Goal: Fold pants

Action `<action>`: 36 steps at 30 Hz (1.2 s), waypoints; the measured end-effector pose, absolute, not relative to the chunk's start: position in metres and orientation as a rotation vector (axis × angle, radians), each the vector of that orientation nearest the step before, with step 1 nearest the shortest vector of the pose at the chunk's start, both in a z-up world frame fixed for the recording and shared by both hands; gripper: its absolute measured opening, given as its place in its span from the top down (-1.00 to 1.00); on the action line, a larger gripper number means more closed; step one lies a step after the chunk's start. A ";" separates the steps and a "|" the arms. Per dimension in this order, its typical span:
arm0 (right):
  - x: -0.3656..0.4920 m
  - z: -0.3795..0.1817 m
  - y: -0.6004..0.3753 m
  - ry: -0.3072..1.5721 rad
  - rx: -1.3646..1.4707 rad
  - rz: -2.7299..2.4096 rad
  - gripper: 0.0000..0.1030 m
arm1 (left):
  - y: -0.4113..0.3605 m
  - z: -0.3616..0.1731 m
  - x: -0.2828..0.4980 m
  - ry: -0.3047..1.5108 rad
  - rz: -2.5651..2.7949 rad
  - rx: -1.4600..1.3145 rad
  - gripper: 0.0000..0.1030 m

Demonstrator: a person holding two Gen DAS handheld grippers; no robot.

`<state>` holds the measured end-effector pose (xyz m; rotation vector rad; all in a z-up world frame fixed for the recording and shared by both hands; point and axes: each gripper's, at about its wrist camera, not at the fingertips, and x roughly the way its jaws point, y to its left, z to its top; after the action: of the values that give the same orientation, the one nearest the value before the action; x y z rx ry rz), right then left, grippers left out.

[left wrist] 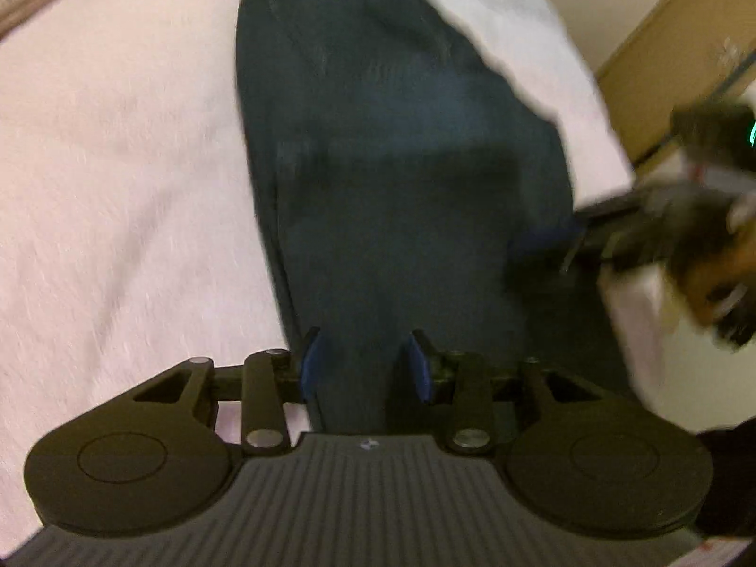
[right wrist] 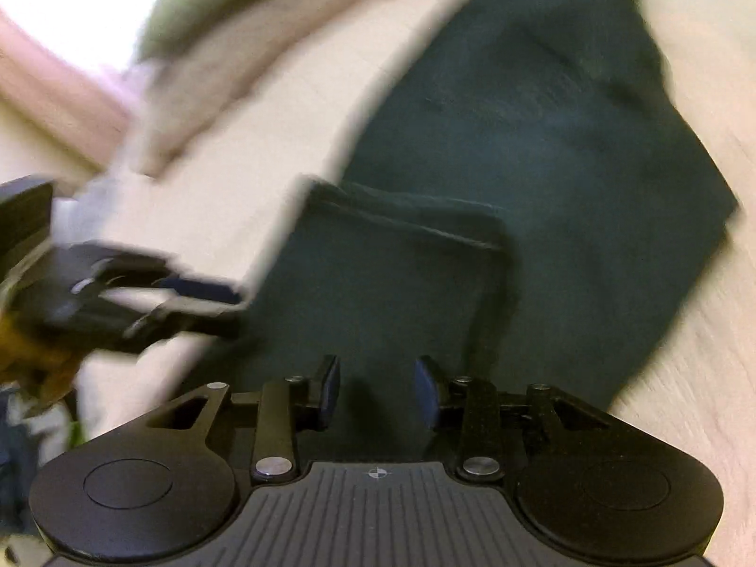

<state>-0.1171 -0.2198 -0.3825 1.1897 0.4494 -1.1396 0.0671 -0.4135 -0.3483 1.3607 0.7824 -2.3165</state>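
Observation:
Dark blue pants (left wrist: 401, 165) lie lengthwise on a pale pink bedsheet (left wrist: 118, 165), stretching away from my left gripper (left wrist: 366, 366). It hovers open low over their near end, with cloth showing between its blue pads (left wrist: 312, 364). In the right wrist view the pants (right wrist: 543, 141) are partly folded, a doubled layer (right wrist: 387, 283) lying on top near me. My right gripper (right wrist: 378, 390) is open above that layer. Each gripper also shows blurred in the other view, at the pants' side edge: the right gripper (left wrist: 543, 241) and the left gripper (right wrist: 203, 297).
A hand (left wrist: 708, 274) holds the right gripper at the bed's right edge. A cardboard box (left wrist: 675, 47) stands beyond that edge. In the right wrist view, blurred green and tan bedding (right wrist: 212, 23) lies at the far left of the sheet (right wrist: 708, 378).

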 end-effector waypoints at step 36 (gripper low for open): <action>0.041 -0.407 -0.024 1.195 -0.087 -0.543 0.13 | -0.205 -0.355 0.127 -0.856 -2.459 1.603 0.71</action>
<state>0.0412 -0.0239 -0.4071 -0.0868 1.1947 -0.5430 0.1268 -0.2054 -0.3555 1.6029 -0.8565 -2.4590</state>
